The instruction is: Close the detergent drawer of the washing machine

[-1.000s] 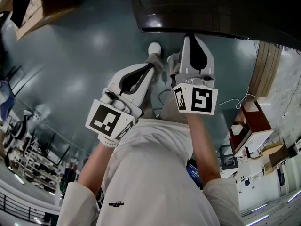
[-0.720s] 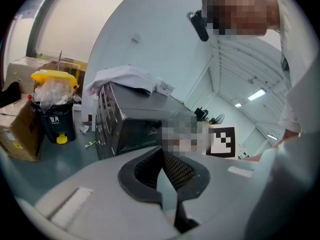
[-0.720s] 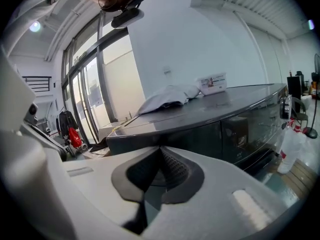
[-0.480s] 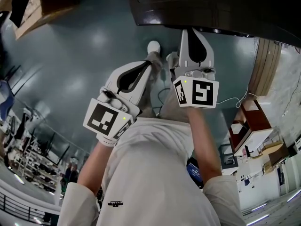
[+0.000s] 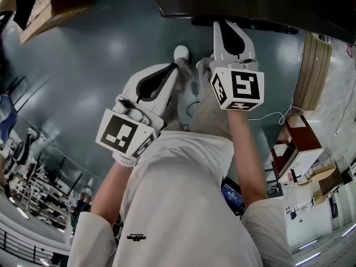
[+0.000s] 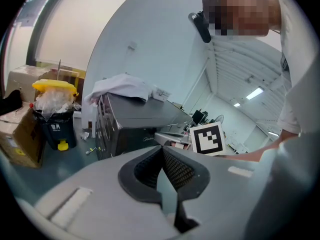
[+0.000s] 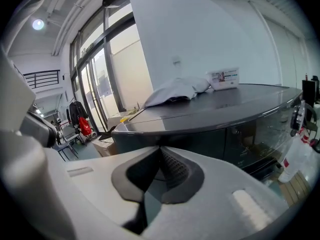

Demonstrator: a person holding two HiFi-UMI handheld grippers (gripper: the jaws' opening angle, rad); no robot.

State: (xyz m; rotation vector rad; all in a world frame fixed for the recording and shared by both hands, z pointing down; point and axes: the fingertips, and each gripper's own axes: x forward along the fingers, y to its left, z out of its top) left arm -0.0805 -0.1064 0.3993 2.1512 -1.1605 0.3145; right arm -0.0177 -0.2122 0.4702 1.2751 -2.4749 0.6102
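The dark grey washing machine (image 5: 250, 4) fills the top of the head view. In the left gripper view its body (image 6: 135, 126) carries a white cloth (image 6: 122, 86) on top, and a pale detergent drawer (image 6: 172, 136) sticks out of its front. My right gripper (image 5: 222, 25) reaches close under the machine's edge, its marker cube (image 6: 206, 139) beside the drawer; its jaws are shut on nothing. The right gripper view faces the machine's front panel (image 7: 235, 134). My left gripper (image 5: 177, 68) hangs lower and further back, shut and empty.
A black bin with a yellow lid (image 6: 52, 116) and a cardboard box (image 6: 17, 139) stand left of the machine. Stacked wooden boards (image 5: 311, 71) and a brown side table (image 5: 297, 146) lie to the right, with a white cable (image 5: 278, 117) on the floor.
My right gripper has moved forward, closer under the machine's front edge. The left gripper has shifted only slightly.
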